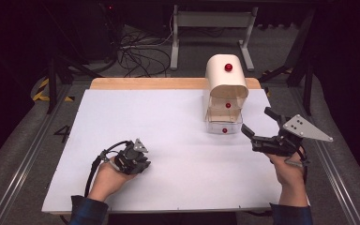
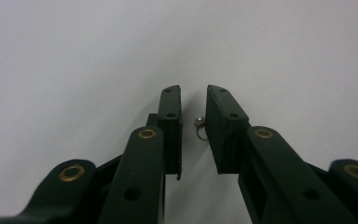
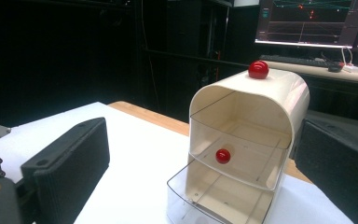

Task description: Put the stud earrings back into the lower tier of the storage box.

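White table [image 1: 168,122] has lots of room; left gripper [image 2: 193,100], slightly spread, straddles a tiny earring [image 2: 199,125]; right gripper [image 1: 258,126] gapes wide by the drawer box [image 1: 225,89] at 2 o'clock.

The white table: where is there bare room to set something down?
Most of the white table is bare: the whole stretch between the left hand-held gripper and the drawer box. It is crowded only at the right, where the right hand-held gripper sits near the pulled-out bottom drawer.

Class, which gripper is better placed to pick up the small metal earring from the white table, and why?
Left. The left gripper is pointed down with the small metal earring between its slightly parted jaws; the right gripper faces the cream drawer box.
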Tool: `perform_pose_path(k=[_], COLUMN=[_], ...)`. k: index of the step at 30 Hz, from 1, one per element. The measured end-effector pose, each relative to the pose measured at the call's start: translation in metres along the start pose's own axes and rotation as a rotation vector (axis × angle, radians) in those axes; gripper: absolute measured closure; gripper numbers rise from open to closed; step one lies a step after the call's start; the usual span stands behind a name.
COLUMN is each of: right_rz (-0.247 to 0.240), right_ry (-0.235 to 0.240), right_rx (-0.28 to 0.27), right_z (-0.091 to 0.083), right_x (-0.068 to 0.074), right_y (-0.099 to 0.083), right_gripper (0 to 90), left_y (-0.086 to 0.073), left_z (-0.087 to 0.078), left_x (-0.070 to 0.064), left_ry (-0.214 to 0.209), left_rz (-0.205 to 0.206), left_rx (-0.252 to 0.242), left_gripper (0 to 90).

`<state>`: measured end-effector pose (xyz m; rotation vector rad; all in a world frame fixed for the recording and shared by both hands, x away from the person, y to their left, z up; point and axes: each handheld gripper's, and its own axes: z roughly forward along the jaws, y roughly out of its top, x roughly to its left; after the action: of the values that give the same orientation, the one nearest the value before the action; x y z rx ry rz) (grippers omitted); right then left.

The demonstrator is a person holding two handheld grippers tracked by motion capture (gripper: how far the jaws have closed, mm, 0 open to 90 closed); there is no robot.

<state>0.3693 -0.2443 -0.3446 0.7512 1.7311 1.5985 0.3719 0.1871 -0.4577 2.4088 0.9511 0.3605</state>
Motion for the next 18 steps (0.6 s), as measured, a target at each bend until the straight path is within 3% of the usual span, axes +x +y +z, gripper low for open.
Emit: perform_pose_path(k=[7,13,18], right_rz=[-0.002,-0.007,-0.004], right_ry=[0.000,0.005,0.004], right_rx=[0.000,0.001,0.001], right_z=[0.0000,0.0005,0.0011], right_x=[0.0002,0.0004,0.0010], right_y=[0.0001,0.0000,0.0000], right_gripper=[3.5,3.5,3.5], left_y=[-0.0006,-0.0007,-0.0018], left_z=[-0.0004,-0.0003,-0.0005], left_x=[0.0012,0.0004,0.0018], left_ry=[-0.016,-0.008,-0.027], left_rz=[-0.023,-0.026,-0.032], left_rx=[0.008,0.004,-0.007], left_gripper=[84.5,85.3,85.2])
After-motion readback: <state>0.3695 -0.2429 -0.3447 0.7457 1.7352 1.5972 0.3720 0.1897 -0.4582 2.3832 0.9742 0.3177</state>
